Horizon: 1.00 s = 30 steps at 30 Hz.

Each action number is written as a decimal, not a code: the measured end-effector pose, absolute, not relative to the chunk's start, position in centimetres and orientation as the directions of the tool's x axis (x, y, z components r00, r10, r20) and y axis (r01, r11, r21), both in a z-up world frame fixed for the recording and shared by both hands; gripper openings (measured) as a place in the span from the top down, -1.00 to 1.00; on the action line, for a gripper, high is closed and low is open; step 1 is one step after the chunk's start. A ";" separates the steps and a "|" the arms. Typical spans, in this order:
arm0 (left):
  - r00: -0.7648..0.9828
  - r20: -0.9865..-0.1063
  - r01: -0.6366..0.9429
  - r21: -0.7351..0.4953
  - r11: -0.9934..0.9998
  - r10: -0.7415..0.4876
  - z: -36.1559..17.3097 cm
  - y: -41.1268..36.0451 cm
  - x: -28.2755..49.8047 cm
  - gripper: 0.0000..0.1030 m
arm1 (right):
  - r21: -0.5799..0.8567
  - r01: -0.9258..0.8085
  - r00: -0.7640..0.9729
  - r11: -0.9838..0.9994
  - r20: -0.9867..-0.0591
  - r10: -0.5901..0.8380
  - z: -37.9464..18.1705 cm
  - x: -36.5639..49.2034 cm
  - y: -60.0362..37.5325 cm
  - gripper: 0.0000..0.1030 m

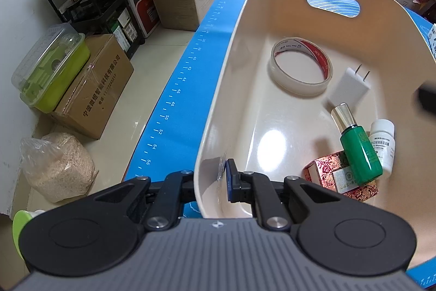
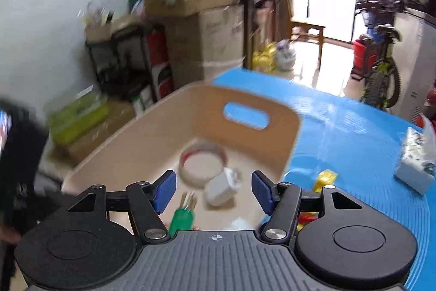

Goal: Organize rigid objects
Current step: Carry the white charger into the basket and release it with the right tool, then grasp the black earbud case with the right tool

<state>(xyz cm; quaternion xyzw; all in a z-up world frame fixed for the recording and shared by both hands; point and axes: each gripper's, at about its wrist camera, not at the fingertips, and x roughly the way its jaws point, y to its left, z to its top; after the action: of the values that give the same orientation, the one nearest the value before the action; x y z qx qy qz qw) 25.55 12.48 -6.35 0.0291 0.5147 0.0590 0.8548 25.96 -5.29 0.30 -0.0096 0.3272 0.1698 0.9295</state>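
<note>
left gripper (image 1: 216, 183): clamped on the near wall of the cream bin (image 1: 387, 26), one finger outside and the blue pad inside, steadying the bin on the blue mat (image 1: 174, 92).
right gripper (image 2: 214, 191): jaws parted with nothing between the pads (that view is motion-blurred); it hangs above the bin's right side, pointing down into it.
already in the bin: tape roll (image 1: 301, 66) toward the far end, white plug adapter (image 1: 348, 86) beside it, then green bottle (image 1: 361, 152), white pill bottle (image 1: 382, 143) and red patterned box (image 1: 338, 176) bunched at the near right.
green bottle's long axis: running from its silver cap, which points toward the tape roll, back to where its base rests on the red patterned box.
things not yet in the bin: small yellow item (image 2: 325, 179) on the mat just right of the bin wall, more yellow and red pieces partly hidden behind the right finger, and a white printed box (image 2: 415, 165) well off to the right.
deciding relation: the loose items all lie to the right of the bin, outside its wall and right of the open fingers, so the right hand is the nearer and freer one.
likely next move: swing right and down to the yellow item, which lies closest to the wall.
risk: the bin wall stands close beside that item, leaving little room for the inner finger.
</note>
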 end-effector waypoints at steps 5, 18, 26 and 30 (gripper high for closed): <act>0.463 -0.876 -0.071 0.112 0.991 0.132 -6.3 12.5 25.5 0.71 | 0.094 -0.259 0.769 0.961 -0.582 0.264 1.2 26.4 -8.2 -0.35; 0.462 -0.877 -0.073 0.113 0.991 0.134 -6.3 12.6 25.5 0.71 | 0.016 -0.203 0.722 0.979 -0.673 0.161 -3.5 28.1 -12.8 -0.34; 0.462 -0.877 -0.073 0.114 0.991 0.135 -6.3 12.7 25.5 0.70 | 0.010 -0.348 0.623 0.937 -0.745 0.239 -7.5 28.6 -12.1 -0.33; 0.462 -0.877 -0.072 0.114 0.991 0.134 -6.3 12.7 25.5 0.70 | -0.005 -0.413 0.596 0.911 -0.757 0.266 -8.9 28.7 -11.1 -0.28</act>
<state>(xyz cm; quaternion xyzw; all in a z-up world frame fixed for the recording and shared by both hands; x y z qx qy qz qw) 25.51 12.69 -6.33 0.0304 0.5152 0.0602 0.8544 28.71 -11.11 -8.91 -0.0899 0.4067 0.1909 0.8888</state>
